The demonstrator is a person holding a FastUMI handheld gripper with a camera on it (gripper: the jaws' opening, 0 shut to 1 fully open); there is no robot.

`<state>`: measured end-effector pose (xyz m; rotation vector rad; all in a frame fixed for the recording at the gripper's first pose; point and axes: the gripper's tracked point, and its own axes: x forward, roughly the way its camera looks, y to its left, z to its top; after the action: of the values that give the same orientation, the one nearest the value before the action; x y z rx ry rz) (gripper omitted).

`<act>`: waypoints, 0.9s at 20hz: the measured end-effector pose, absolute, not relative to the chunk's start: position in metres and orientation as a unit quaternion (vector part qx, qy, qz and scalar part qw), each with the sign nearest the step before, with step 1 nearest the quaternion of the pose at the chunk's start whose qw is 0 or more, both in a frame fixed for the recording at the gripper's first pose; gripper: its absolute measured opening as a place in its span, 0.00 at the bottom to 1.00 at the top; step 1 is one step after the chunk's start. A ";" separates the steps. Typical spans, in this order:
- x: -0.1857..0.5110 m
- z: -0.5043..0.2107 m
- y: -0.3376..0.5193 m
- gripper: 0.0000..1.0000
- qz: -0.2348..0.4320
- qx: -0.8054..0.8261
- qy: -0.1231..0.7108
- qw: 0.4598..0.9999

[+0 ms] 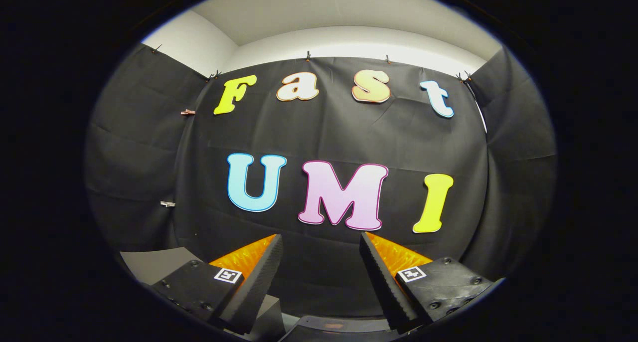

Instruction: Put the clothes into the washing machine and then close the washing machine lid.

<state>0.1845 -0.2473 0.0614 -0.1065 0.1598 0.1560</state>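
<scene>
My gripper (321, 242) is held level, facing the booth's black cloth wall. Its two fingers stand well apart with nothing between them, so it is open. Low down between the finger bases shows a dark curved rim (334, 326); I cannot tell what it belongs to.
The black cloth wall (329, 142) stands straight ahead and wraps round both sides. A grey surface (152, 264) lies low to the left of the left finger. A white wall and ceiling (349, 38) rise above the cloth.
</scene>
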 end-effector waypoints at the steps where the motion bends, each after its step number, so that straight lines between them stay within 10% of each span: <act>1: 0.183 0.060 -0.247 0.97 0.082 -0.053 0.083 0.992; 18: 0.174 0.053 -0.259 0.98 0.040 -0.033 0.091 0.995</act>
<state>0.1735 -0.2593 0.0529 -0.0656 0.1815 0.0795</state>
